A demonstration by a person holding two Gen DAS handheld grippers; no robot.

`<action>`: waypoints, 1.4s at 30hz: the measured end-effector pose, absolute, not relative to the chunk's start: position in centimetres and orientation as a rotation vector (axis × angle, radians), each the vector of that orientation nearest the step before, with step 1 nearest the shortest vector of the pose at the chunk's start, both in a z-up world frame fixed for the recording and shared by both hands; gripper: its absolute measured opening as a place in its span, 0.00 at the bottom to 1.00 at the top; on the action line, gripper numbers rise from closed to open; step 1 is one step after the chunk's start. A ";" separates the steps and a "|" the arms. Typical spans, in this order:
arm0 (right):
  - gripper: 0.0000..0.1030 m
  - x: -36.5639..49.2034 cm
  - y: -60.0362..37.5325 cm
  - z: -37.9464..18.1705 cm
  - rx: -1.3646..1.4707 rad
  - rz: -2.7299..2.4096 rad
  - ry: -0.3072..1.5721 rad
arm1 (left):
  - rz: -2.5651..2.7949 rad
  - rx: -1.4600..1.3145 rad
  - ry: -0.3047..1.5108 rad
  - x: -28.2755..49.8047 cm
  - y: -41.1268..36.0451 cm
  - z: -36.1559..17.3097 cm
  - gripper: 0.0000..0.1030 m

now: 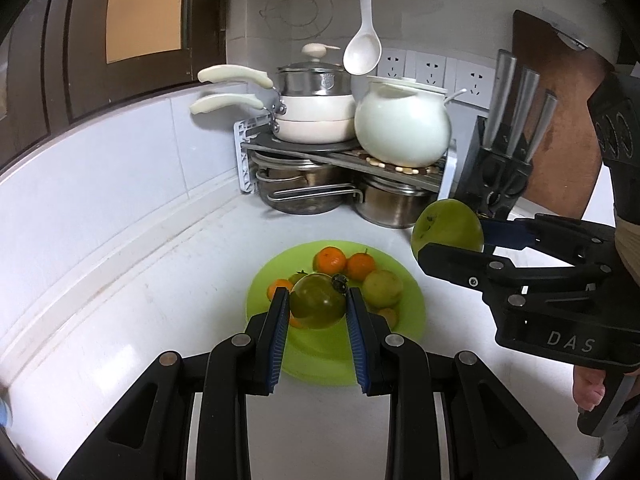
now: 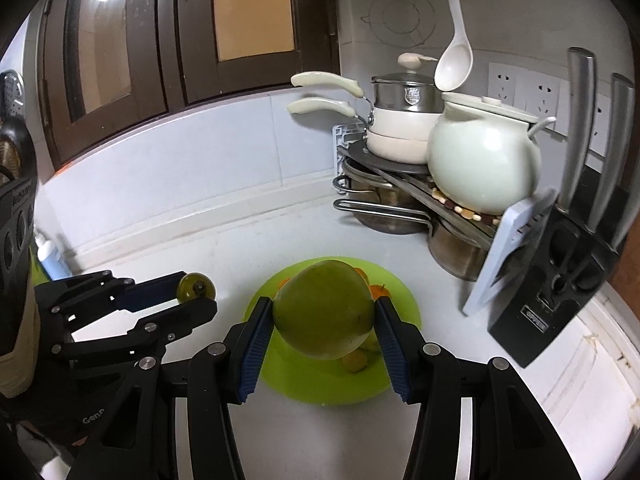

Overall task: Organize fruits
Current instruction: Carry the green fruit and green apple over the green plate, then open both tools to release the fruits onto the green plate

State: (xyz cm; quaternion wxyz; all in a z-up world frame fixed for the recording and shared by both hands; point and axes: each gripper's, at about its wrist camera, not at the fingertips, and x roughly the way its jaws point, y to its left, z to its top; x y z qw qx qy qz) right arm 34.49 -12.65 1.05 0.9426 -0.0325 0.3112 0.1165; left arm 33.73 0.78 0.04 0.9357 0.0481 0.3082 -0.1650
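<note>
A lime green plate (image 1: 408,320) (image 2: 304,384) lies on the white counter with several oranges (image 1: 330,259) and a yellow-green fruit (image 1: 382,288) on it. My left gripper (image 1: 318,300) (image 2: 198,294) is shut on a small dark green tomato (image 1: 316,300) (image 2: 195,287), held above the plate's near side. My right gripper (image 2: 324,310) (image 1: 448,236) is shut on a large green apple (image 2: 324,310) (image 1: 448,226), held above the plate and to its right in the left wrist view. The apple hides most of the plate's fruit in the right wrist view.
A corner rack (image 1: 344,152) carries stacked pans, a steel pot and a white ceramic pot (image 1: 402,120); more steel pots sit under it. A black knife block (image 1: 500,160) (image 2: 560,280) and a wooden board (image 1: 560,120) stand at the right. A white ladle (image 1: 362,48) hangs above.
</note>
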 end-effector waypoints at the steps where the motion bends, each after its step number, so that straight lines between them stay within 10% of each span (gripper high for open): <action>1: 0.51 34.9 -12.6 0.9 -0.067 0.239 0.639 | -0.336 0.100 0.634 34.2 0.9 -0.1 0.28; 42: 0.53 45.7 -12.3 -7.6 -0.056 0.254 0.847 | -0.335 0.095 0.855 41.8 0.9 -7.6 0.35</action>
